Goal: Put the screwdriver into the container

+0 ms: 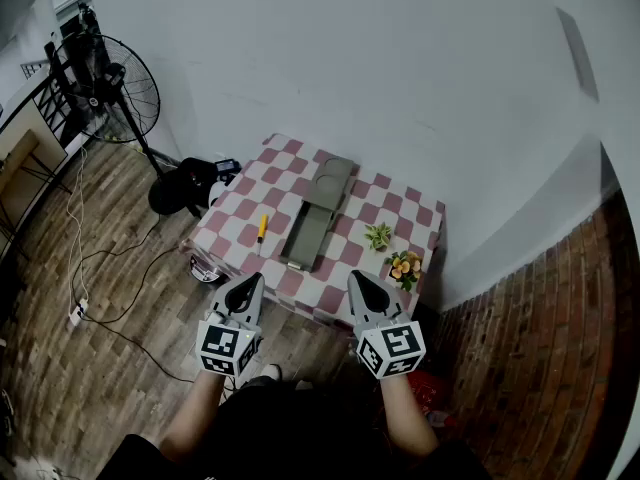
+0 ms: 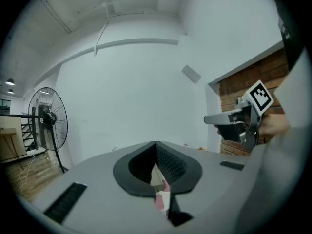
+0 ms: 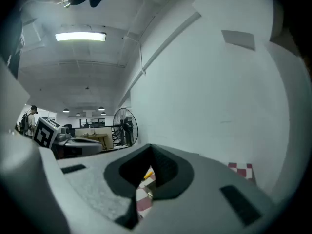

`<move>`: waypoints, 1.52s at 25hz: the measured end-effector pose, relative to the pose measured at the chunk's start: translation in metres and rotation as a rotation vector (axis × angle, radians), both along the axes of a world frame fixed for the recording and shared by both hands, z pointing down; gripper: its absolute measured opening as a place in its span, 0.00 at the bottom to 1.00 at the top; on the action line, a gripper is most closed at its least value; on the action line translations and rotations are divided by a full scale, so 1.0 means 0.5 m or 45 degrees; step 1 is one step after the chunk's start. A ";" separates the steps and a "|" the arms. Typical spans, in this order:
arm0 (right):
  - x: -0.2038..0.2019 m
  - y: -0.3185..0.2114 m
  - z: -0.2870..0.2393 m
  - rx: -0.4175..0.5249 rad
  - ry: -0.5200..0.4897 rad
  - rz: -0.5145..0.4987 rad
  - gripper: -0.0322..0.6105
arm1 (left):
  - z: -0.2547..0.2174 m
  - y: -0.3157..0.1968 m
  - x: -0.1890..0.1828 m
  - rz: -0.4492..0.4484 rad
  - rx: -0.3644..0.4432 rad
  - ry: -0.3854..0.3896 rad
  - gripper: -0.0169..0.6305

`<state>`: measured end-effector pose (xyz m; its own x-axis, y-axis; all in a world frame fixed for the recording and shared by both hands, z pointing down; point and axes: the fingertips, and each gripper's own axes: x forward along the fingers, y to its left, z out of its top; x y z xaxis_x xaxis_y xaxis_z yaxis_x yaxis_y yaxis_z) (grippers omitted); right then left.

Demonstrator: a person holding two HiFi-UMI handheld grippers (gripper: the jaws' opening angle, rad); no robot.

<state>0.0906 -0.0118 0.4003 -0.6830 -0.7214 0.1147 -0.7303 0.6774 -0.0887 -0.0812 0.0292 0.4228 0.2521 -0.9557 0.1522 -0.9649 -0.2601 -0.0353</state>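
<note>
A screwdriver [image 1: 261,228] with a yellow handle lies on the left part of the pink-and-white checked table [image 1: 395,203]. Right of it lies the long grey container [image 1: 315,218], its lid folded back towards the wall. Both grippers hang side by side in front of the table's near edge, short of both things. My left gripper [image 1: 249,284] is shut with nothing in it, as its own view shows [image 2: 157,145]. My right gripper [image 1: 358,281] also has its jaws together and empty [image 3: 148,147]. A bit of the yellow handle [image 3: 147,173] shows below its jaws.
Two small potted plants [image 1: 378,235] [image 1: 405,265] stand at the table's right side. A standing fan [image 1: 105,88] is at the far left, with cables and a power strip [image 1: 76,313] on the wooden floor. A white wall backs the table; a brick wall [image 1: 560,318] is on the right.
</note>
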 end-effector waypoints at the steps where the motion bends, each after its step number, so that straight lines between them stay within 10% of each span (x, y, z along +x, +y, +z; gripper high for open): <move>1: 0.002 -0.001 0.000 -0.001 -0.003 0.000 0.05 | 0.001 -0.001 0.002 -0.004 -0.004 0.005 0.03; 9: 0.005 -0.021 0.008 -0.033 -0.057 -0.027 0.05 | 0.027 -0.033 -0.004 -0.029 -0.062 0.039 0.03; 18: -0.071 -0.083 0.115 -0.178 0.004 -0.040 0.05 | 0.183 -0.173 -0.075 -0.066 -0.355 0.206 0.29; 38: -0.325 -0.308 0.326 -0.421 0.243 -0.034 0.05 | 0.541 -0.462 -0.229 -0.068 -0.881 0.140 0.33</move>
<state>-0.0720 -0.1656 0.5633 -0.6450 -0.6061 0.4654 -0.7372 0.6540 -0.1699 -0.1958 -0.2019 0.6933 0.2561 -0.6600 0.7063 -0.9656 -0.1398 0.2194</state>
